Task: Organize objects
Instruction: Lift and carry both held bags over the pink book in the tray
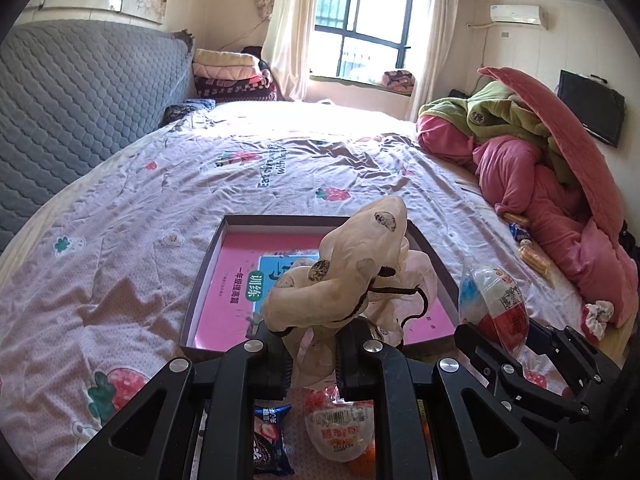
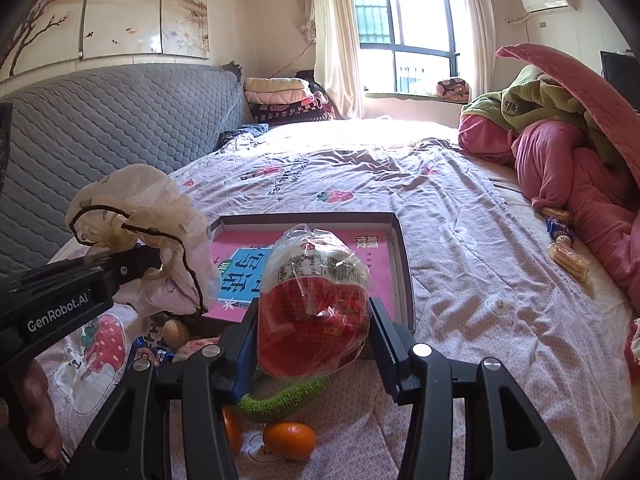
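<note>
Cream cloth pouch (image 1: 344, 276) pinched in left jaws, right jaws clamping wrapped snack (image 2: 314, 300), orange (image 2: 289, 440) visible only right view

White lettering "GenRobot.AI" stands on the black body of the left gripper (image 2: 120, 268) at the lower left of the right wrist view. The pink book (image 1: 240, 276) lying in the shallow box (image 1: 202, 280) at mid-frame carries large Chinese characters on blue and green panels, seen upside down and not surely readable. The printed labels on the plastic-wrapped snack (image 2: 316, 300) and the teal lettering on the bedsheet (image 1: 272, 168) are too small or warped to make out.
</note>
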Demonstrator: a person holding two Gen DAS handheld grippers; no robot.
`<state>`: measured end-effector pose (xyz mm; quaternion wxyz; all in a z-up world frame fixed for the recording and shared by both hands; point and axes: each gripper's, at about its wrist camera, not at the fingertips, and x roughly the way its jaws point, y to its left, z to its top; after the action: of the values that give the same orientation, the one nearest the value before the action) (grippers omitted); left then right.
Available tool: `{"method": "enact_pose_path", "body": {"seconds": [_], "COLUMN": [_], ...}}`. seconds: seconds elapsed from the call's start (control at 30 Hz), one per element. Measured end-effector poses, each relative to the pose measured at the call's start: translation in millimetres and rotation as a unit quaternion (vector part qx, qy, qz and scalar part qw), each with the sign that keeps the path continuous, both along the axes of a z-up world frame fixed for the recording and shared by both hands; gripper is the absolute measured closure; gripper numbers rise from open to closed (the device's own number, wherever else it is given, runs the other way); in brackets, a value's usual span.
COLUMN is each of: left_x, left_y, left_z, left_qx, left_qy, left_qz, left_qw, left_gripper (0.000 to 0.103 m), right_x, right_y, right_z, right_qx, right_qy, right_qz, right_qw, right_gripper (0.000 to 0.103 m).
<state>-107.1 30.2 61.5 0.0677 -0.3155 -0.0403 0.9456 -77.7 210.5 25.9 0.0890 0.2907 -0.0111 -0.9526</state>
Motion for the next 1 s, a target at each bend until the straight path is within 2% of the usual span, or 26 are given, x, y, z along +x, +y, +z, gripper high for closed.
{"method": "enact_pose_path", "body": {"seconds": [0.13,0.67,1.0], "left_x": [-9.3,-44.2,-67.9], "left_y": [-5.3,-28.1,-37.6], "left_z": [8.9,35.1,27.2], "left_qx": [-0.012,0.014,0.025], "left_qy": [0.009,0.028,0.013], "left_qz": [0.004,0.02,0.029], "left_qw": [0.9999,0.9993,0.9992], "left_gripper": [0.087,0.087,0.087], "right_x": [-9.3,-37.9,-53.6], "right_y": [-0.3,-5.4,-8.0], "right_z": [10.4,41.0,45.7], "right_qx": [-0.003,0.005,0.015], "right_qy": [0.012,0.045,0.047], "right_qz": [-0.008,-0.019,-0.015], "right_qw": [1.0,0.999,0.999], "right_gripper": [0.053,0.053,0.053]}}
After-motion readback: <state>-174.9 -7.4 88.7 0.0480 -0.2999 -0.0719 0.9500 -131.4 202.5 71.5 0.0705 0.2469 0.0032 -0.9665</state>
